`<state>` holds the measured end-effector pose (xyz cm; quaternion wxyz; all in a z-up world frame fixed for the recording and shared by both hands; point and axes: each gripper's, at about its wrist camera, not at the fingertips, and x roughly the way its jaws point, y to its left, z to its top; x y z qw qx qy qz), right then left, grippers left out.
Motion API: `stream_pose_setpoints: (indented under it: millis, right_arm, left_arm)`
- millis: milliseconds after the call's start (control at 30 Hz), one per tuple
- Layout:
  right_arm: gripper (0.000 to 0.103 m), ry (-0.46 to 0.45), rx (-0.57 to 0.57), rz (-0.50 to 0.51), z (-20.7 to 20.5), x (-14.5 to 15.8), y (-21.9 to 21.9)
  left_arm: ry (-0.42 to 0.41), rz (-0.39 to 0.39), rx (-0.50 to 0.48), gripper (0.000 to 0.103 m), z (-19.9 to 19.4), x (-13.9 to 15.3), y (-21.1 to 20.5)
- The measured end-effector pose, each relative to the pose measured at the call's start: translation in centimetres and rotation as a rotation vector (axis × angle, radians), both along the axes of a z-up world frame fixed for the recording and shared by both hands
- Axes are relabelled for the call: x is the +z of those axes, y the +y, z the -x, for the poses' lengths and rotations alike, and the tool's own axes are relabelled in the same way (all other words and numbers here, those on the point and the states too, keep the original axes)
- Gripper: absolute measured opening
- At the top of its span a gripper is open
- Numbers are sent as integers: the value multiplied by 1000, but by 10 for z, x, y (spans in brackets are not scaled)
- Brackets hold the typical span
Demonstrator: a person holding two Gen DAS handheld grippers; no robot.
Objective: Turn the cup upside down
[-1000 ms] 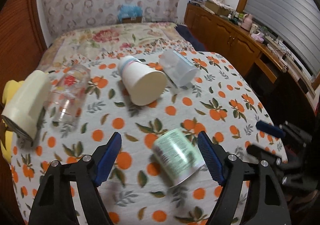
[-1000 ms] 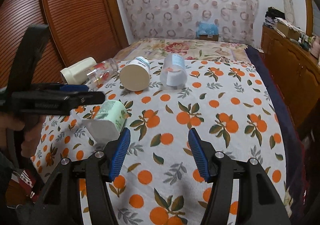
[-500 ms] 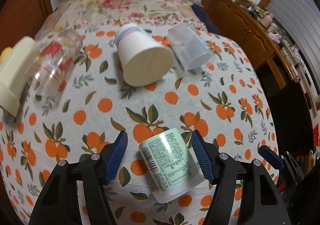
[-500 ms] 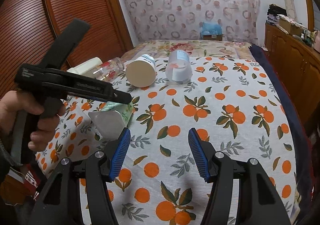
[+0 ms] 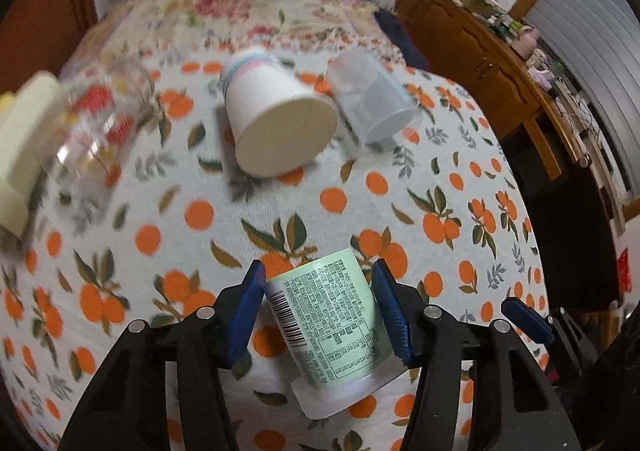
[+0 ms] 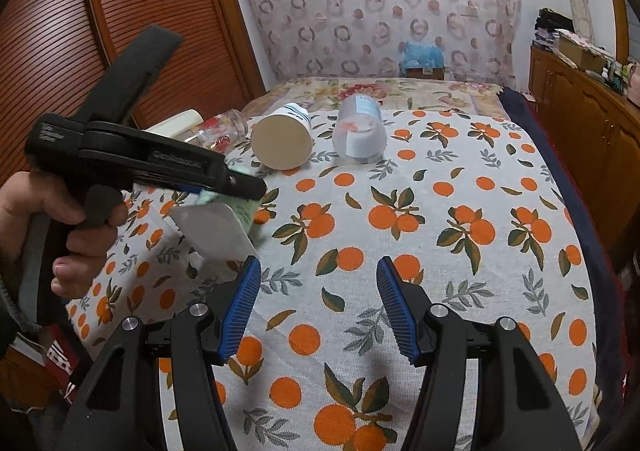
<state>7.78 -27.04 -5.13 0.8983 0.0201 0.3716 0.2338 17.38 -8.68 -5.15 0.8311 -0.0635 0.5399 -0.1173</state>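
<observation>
A pale green yogurt-style cup [image 5: 332, 323] with a printed label lies on its side on the orange-print tablecloth, its white flanged rim toward me. My left gripper [image 5: 320, 311] has its blue pads against both sides of the cup. The same cup [image 6: 224, 223] shows in the right wrist view under the left gripper, its white foil end facing me. My right gripper [image 6: 318, 307] is open and empty over the cloth, to the right of the cup.
Further back lie a white paper cup [image 5: 276, 123], a clear plastic cup [image 5: 372, 107], a printed glass [image 5: 96, 127] and a cream container [image 5: 20, 155], all on their sides. A wooden cabinet [image 5: 500, 63] stands right of the table [image 6: 460, 179]; a slatted wardrobe [image 6: 120, 31] stands left.
My left gripper has come down and forward around the green cup, and its pads have closed in onto the cup's sides. The right gripper has barely moved.
</observation>
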Motion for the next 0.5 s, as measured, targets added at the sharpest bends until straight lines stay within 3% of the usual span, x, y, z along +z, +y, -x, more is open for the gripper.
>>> stream_pose_setpoints:
  millis: [233, 500]
  right_arm:
    - [63, -5, -20, 1, -10, -1, 0]
    - [63, -5, -33, -14, -17, 4, -1]
  left_arm:
    - [-188, -81, -33, 52, 0, 14, 3]
    - [-297, -179, -47, 52, -5, 5, 4]
